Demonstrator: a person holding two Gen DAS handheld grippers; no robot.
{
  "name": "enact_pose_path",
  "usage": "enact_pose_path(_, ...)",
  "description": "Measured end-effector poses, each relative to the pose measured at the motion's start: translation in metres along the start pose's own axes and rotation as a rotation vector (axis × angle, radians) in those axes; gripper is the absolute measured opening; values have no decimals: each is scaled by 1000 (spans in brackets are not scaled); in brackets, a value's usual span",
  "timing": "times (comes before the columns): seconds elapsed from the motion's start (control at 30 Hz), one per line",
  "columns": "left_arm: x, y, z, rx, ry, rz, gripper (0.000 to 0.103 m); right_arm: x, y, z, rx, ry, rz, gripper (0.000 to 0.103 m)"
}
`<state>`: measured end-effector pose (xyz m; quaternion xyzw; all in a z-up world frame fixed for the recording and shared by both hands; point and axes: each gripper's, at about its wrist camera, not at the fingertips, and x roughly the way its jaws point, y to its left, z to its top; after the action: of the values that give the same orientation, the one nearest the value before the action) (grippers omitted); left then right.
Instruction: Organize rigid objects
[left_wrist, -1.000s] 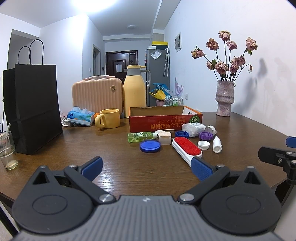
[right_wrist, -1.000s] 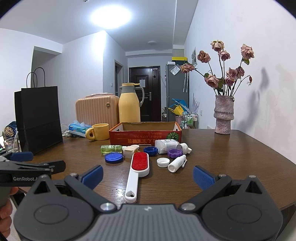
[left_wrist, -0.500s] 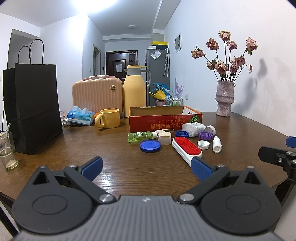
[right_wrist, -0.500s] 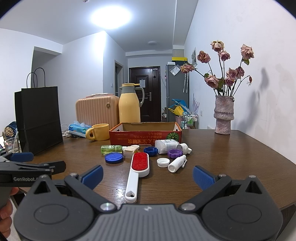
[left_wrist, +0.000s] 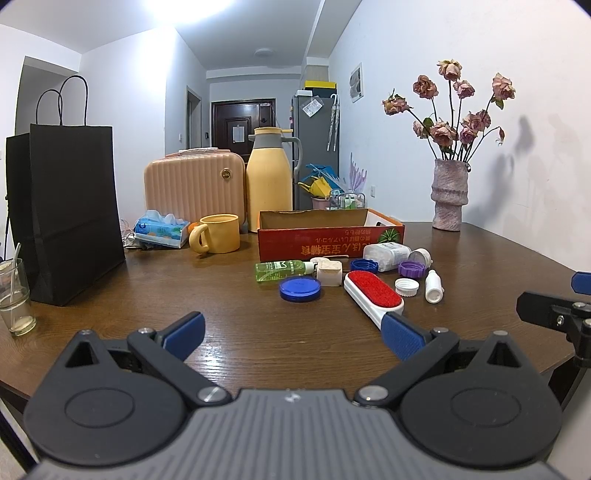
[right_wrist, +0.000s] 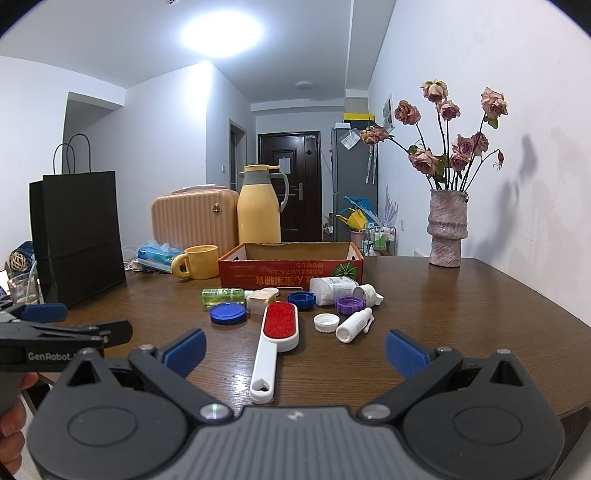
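A red-and-white lint brush (right_wrist: 275, 339) lies on the brown table with its handle toward me, also the brush (left_wrist: 373, 295) in the left wrist view. Around it sit a green bottle (right_wrist: 222, 296), a blue round lid (right_wrist: 228, 313), a blue cap (right_wrist: 301, 300), a purple cap (right_wrist: 349, 305), a white cap (right_wrist: 326, 322), a small white dropper bottle (right_wrist: 354, 325) and a white jar (right_wrist: 332, 290) lying on its side. Behind them stands an open red cardboard box (right_wrist: 291, 266). My left gripper (left_wrist: 291, 334) and right gripper (right_wrist: 293, 350) are both open, empty, short of the objects.
A black paper bag (left_wrist: 70, 218) and a glass (left_wrist: 14, 295) stand at the left. A yellow mug (left_wrist: 218, 233), tissue pack (left_wrist: 159, 229), yellow thermos (left_wrist: 269, 184) and peach case (left_wrist: 194, 188) line the back. A vase of dried roses (left_wrist: 448, 195) stands at the far right.
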<state>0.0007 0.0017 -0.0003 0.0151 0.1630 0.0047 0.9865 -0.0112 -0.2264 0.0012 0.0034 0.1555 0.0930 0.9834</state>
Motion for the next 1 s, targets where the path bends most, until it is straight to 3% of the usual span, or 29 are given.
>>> enact_pose_path(1.0,7,0,-2,3,13,4,103,13,-3,-3,12,12,-6,103)
